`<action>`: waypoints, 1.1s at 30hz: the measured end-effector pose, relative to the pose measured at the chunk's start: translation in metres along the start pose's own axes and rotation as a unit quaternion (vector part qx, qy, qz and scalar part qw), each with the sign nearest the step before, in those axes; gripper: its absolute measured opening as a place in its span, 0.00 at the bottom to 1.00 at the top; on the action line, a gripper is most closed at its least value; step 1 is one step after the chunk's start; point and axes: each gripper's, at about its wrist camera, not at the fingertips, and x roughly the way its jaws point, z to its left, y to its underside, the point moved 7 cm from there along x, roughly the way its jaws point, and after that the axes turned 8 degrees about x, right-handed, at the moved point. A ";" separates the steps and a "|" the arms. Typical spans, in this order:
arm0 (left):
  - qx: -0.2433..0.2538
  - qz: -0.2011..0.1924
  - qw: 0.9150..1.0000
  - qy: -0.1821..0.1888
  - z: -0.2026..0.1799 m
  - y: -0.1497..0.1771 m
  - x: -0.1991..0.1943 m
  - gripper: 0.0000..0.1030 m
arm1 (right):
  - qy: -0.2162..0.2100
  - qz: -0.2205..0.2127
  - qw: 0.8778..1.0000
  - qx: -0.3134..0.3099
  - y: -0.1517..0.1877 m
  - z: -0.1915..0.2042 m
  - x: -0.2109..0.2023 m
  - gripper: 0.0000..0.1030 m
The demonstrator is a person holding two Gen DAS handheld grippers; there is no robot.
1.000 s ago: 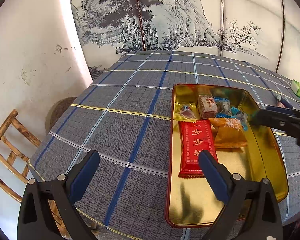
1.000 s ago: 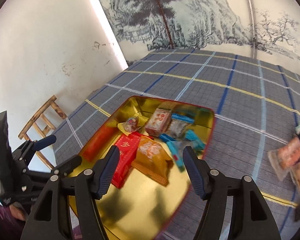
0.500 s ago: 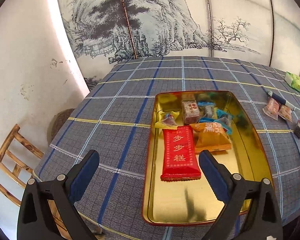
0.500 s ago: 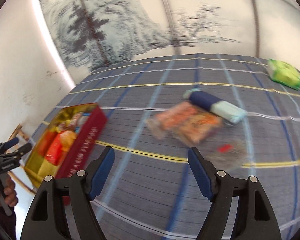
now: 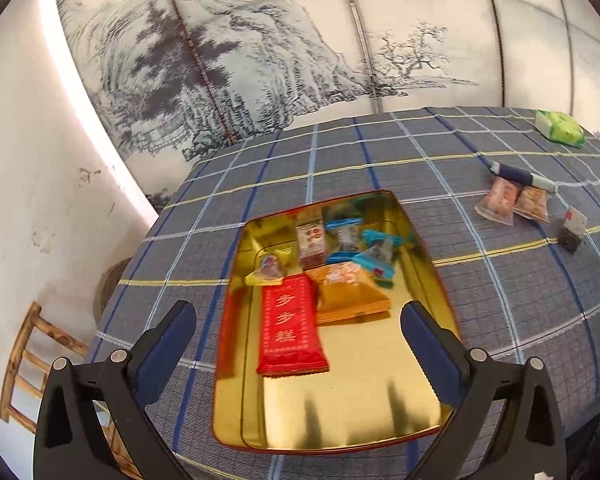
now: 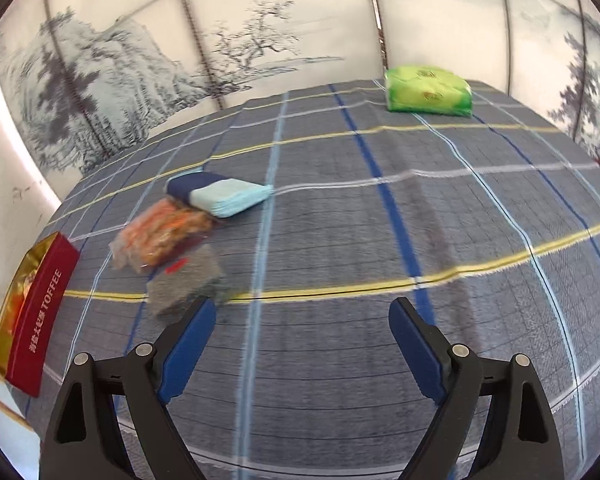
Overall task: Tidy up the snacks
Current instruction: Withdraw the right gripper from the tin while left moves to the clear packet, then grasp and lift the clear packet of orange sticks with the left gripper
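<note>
A red tin with a gold inside (image 5: pixel 428 276) holds several wrapped snacks, among them a long red bar (image 5: pixel 290 330) and an orange pouch (image 5: pixel 350 294). My left gripper (image 5: pixel 298 320) hovers open over the tin's near half, holding nothing. To the tin's right on the cloth lie two clear orange snack packs (image 5: pixel 512 200), a blue and pale-blue pack (image 5: pixel 520 172) and a small dark pack (image 5: pixel 573 227). In the right wrist view these loose packs (image 6: pixel 162 236) and the dark pack (image 6: pixel 186 280) lie just left of my right gripper (image 6: pixel 302 320), whose jaws are opening with nothing between them. The tin (image 6: pixel 40 308) shows at far left.
A green wrapped pack (image 6: pixel 428 90) sits at the table's far side. The plaid cloth (image 6: pixel 380 220) covers the whole table. A painted folding screen stands behind it. A wooden chair (image 5: pixel 24 364) stands by the white wall, below the table's left edge.
My right gripper swung away from above the tin to the loose packs on the right and its jaws widened. My left gripper drew back from the tin.
</note>
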 end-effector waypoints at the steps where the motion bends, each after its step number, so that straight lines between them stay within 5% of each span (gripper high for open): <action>1: 0.008 -0.001 1.000 0.003 -0.006 -0.003 -0.001 0.99 | 0.002 -0.002 1.000 0.001 -0.003 -0.005 0.000 0.87; 9: 0.061 0.005 0.994 0.088 -0.069 -0.037 -0.002 0.99 | -0.016 -0.009 1.000 0.015 -0.014 -0.022 0.003 0.89; 14: 0.096 0.004 0.978 0.185 -0.118 -0.072 0.003 0.99 | -0.037 -0.011 0.999 0.001 -0.012 -0.016 0.001 0.89; 22: 0.128 0.032 0.963 0.235 -0.173 -0.146 0.062 0.97 | -0.062 -0.025 0.998 -0.021 -0.008 -0.004 -0.006 0.90; 27: 0.132 0.091 0.955 0.249 -0.196 -0.164 0.126 0.59 | -0.071 -0.031 0.996 -0.035 -0.006 0.001 -0.009 0.90; 29: 0.145 0.114 0.950 0.252 -0.204 -0.161 0.147 0.52 | -0.072 -0.033 0.996 -0.042 -0.005 0.003 -0.010 0.91; 33: 0.146 0.142 0.925 0.322 -0.225 -0.159 0.160 0.54 | -0.074 -0.035 0.995 -0.051 -0.004 0.006 -0.010 0.91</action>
